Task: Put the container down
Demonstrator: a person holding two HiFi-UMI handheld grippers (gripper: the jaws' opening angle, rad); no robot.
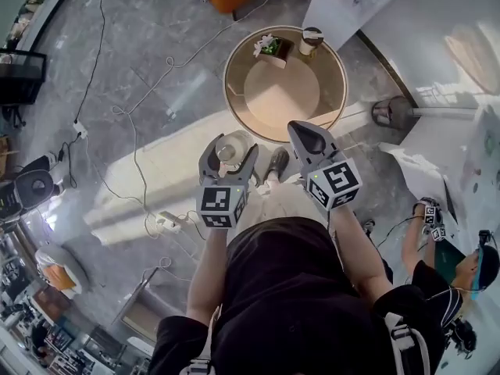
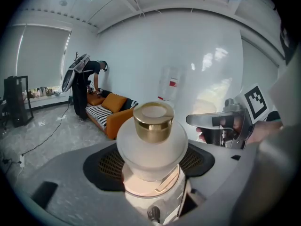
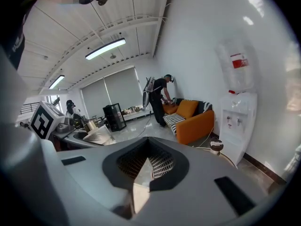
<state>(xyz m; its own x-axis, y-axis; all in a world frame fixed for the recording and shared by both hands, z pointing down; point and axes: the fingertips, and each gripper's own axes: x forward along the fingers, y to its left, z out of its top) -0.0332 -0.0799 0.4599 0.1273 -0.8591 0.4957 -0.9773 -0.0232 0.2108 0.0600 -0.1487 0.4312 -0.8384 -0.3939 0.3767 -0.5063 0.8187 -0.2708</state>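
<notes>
While the person stands on the grey floor point(image 1: 148, 92), cables point(image 1: 133, 155) trail across it at about nine o'clock from the grippers and run down to a white power strip point(image 1: 166, 223). Next comes the left gripper point(image 1: 231, 151), held out in front of the person's body with its marker cube toward them. Its jaws are clamped on the container point(image 2: 151, 147), a frosted white jar with a gold cap point(image 2: 153, 121). In the left gripper view the dark pads point(image 2: 109, 164) press on the jar's two sides, and the cap sits at the top of the jar. The container hangs in the air over the floor, just short of the round table point(image 1: 289, 96), near that table's seven o'clock rim and not touching it. On the tabletop, toward its twelve o'clock edge, sit a small box of flowers point(image 1: 270, 47) and, just to its right, a cup point(image 1: 311, 41). By the table's six o'clock rim is the right gripper point(image 1: 310, 141), beside the left one and apart from it. Its jaws are pressed together with nothing between them, as the right gripper view shows plainly. Beyond them in that view are an orange sofa point(image 3: 196, 119) and a water dispenser point(image 3: 237, 126) against the white wall. Far over at four o'clock from the grippers, another person point(image 1: 461, 280) in dark clothing is seen from above.
</notes>
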